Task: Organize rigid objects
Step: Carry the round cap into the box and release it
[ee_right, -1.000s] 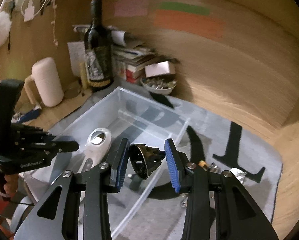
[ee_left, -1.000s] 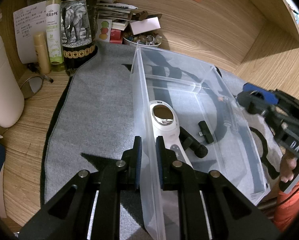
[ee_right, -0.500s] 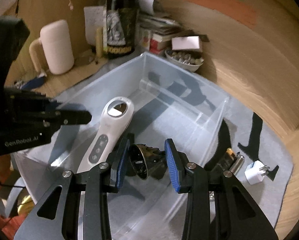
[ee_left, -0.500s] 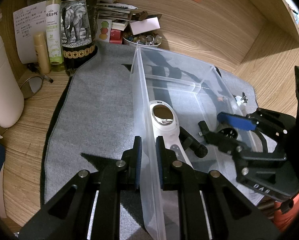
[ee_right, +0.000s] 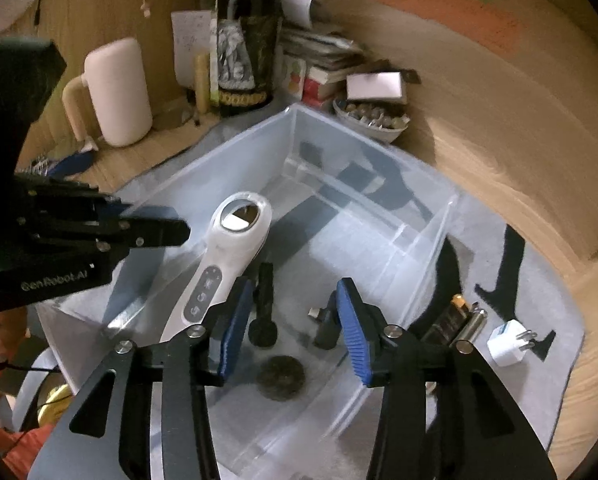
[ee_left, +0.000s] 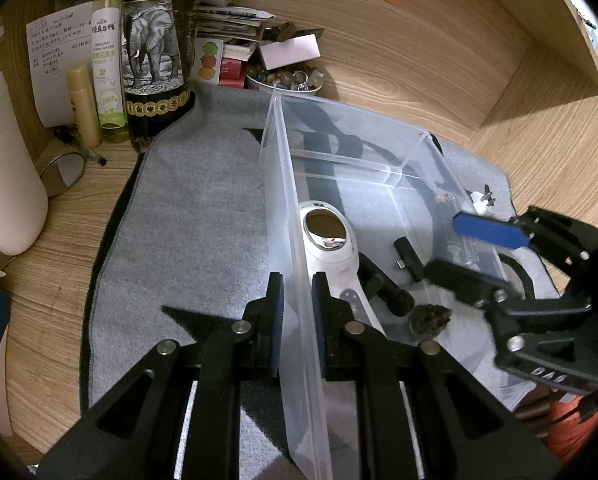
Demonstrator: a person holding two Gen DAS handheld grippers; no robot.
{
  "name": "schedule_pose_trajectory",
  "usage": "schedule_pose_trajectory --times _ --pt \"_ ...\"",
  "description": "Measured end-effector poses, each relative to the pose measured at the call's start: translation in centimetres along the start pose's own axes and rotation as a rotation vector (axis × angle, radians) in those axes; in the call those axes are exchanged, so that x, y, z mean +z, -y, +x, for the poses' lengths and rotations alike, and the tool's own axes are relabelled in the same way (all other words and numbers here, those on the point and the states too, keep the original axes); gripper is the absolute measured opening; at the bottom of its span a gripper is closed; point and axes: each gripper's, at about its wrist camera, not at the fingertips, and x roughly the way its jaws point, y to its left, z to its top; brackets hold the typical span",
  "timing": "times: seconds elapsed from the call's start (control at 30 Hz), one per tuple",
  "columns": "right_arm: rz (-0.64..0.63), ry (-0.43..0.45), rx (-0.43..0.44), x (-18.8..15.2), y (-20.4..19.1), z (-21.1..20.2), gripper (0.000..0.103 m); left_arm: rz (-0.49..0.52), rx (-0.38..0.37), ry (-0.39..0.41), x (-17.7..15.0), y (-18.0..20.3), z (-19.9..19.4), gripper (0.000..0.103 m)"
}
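Observation:
A clear plastic bin (ee_left: 283, 184) (ee_right: 379, 216) stands on a grey mat. My left gripper (ee_left: 297, 300) is shut on its near side wall. Inside lie a white handheld device (ee_left: 331, 248) (ee_right: 227, 256), a black cylinder (ee_left: 387, 292) (ee_right: 263, 308), a small black adapter (ee_left: 409, 258) (ee_right: 325, 324) and a dark round cone-shaped piece (ee_left: 431, 318) (ee_right: 281, 376). My right gripper (ee_right: 295, 328) is open and empty above that piece, inside the bin; it also shows in the left wrist view (ee_left: 471, 256).
On the mat right of the bin lie a white plug (ee_right: 511, 344) and batteries (ee_right: 459, 316). At the back stand an elephant-label bottle (ee_left: 155, 64), a green spray bottle (ee_left: 109, 60), a bowl of small items (ee_left: 287, 78), books and a white jug (ee_left: 3, 168).
My right gripper carried the dark cone-shaped piece down into the bin, opened and let it go; the piece now lies on the bin floor. The left gripper has not moved.

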Motion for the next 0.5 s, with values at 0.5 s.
schedule_pose_trajectory --times 0.5 --pt "0.139 0.14 -0.139 1.1 7.0 -5.1 0.062 -0.001 -0.001 0.001 0.0 0.0 0.0 0.014"
